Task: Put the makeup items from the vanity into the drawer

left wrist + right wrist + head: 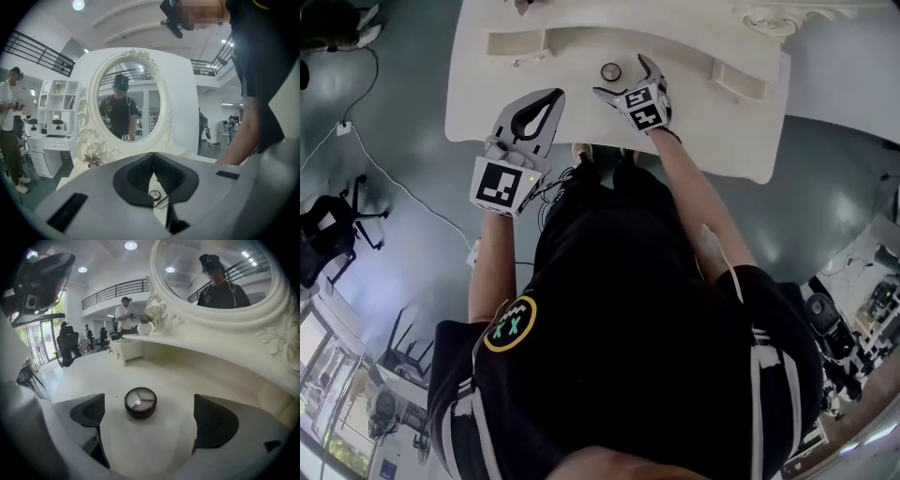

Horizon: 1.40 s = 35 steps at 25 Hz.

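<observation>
We stood at the white vanity (703, 122), whose broad top filled the upper part of the head view. At its back rose the oval mirror (126, 75) in a carved white frame. The glass showed us a figure in a black shirt with headgear on. On the tabletop, to the left end, sat a low white box (126, 350). It may have been a small drawer unit, though the right gripper view was too distant for us to be sure. Beyond the table a person in a light shirt (124, 317) stood in the open hall.

The left gripper (553, 96) hung over the front edge of the vanity, pointing toward the mirror. We saw its two dark pads pressed together at the tips, with nothing caught between them. The right gripper (619, 75) reached farther in over the tabletop, near the middle. Its jaws stood wide apart and held nothing.

Between those spread jaws, resting flat on the vanity top and touching neither pad, lay the round black compact (140, 402). Its clear lid showed three wedges of pale powder. In the head view we found it as a small disc (610, 71) just beside the right gripper's jaws. In the left gripper view it appeared tiny, below the closed tips (154, 195).
</observation>
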Each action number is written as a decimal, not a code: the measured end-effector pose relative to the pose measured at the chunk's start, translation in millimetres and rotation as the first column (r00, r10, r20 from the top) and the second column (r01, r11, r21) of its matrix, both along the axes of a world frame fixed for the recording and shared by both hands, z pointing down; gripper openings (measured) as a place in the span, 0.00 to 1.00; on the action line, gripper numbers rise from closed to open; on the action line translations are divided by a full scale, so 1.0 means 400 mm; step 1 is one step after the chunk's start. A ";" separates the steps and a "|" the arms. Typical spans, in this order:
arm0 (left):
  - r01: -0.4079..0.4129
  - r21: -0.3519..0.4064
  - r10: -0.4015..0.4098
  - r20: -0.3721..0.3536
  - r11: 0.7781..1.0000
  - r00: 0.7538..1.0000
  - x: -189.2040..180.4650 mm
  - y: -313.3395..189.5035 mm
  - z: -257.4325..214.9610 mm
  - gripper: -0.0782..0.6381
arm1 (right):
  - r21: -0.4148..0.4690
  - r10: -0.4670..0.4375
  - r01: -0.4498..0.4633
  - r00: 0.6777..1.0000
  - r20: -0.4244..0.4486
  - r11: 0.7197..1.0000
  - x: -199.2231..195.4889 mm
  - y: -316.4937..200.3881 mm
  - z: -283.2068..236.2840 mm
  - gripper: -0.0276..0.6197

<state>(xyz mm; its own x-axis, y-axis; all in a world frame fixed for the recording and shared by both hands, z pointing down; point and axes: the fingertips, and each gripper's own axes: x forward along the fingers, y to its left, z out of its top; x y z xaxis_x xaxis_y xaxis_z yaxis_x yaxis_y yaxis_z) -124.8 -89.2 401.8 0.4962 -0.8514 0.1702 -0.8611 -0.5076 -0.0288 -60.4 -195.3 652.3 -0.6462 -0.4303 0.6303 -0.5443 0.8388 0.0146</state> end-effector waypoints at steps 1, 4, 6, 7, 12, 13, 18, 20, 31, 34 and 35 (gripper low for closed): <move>0.006 -0.003 -0.006 -0.006 1.000 1.000 0.004 -0.001 -0.003 0.14 | -0.014 0.006 -0.006 1.000 -0.008 1.000 0.001 -0.001 0.010 0.96; 0.026 -0.011 -0.027 -0.039 1.000 0.999 0.020 -0.010 -0.023 0.14 | -0.026 0.013 -0.014 1.000 -0.028 1.000 0.001 -0.007 0.020 0.96; 0.035 -0.012 -0.035 -0.038 0.999 0.999 0.024 -0.015 -0.022 0.14 | -0.028 0.008 -0.009 0.999 -0.038 1.000 0.003 -0.008 0.025 0.96; 0.035 -0.010 -0.035 -0.027 0.999 0.999 0.023 -0.015 -0.015 0.14 | -0.032 0.004 -0.005 0.999 -0.040 0.999 0.004 -0.008 0.026 0.95; 0.021 0.000 -0.021 0.031 1.000 0.999 0.014 -0.006 0.013 0.14 | -0.061 -0.036 0.033 0.998 -0.054 0.998 -0.001 -0.001 0.024 0.88; 0.016 -0.001 -0.016 0.031 1.000 0.999 0.018 -0.005 0.011 0.14 | -0.058 -0.053 0.049 0.997 -0.059 0.997 -0.002 0.000 0.023 0.86; 0.058 -0.018 -0.058 -0.012 0.998 0.998 0.030 -0.013 -0.012 0.14 | -0.066 -0.101 0.097 0.993 -0.065 0.993 -0.009 0.006 0.022 0.81; 0.058 -0.017 -0.059 -0.018 0.998 0.998 0.034 -0.013 -0.018 0.14 | -0.072 -0.110 0.105 0.992 -0.057 0.992 -0.013 0.010 0.022 0.79; 0.076 -0.002 -0.076 0.014 0.997 0.997 0.029 0.003 -0.005 0.14 | -0.017 -0.339 0.339 0.936 -0.089 0.941 -0.061 0.068 0.005 0.41; 0.084 -0.002 -0.084 0.029 0.996 0.996 0.017 0.018 -0.001 0.14 | 0.004 -0.338 0.339 0.938 -0.075 0.941 -0.071 0.077 -0.017 0.41; 0.080 0.000 -0.080 0.038 0.997 0.996 0.012 0.024 0.003 0.14 | 0.012 -0.340 0.342 0.938 -0.063 0.940 -0.078 0.081 -0.031 0.41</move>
<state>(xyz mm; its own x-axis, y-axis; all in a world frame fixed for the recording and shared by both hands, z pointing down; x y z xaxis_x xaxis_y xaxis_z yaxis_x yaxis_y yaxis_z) -120.2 -79.4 402.8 0.4194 -0.8878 0.1892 -0.8974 -0.4370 -0.0611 -91.6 -163.0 639.8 -0.7186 -0.2054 0.6644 -0.2234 0.9729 0.0592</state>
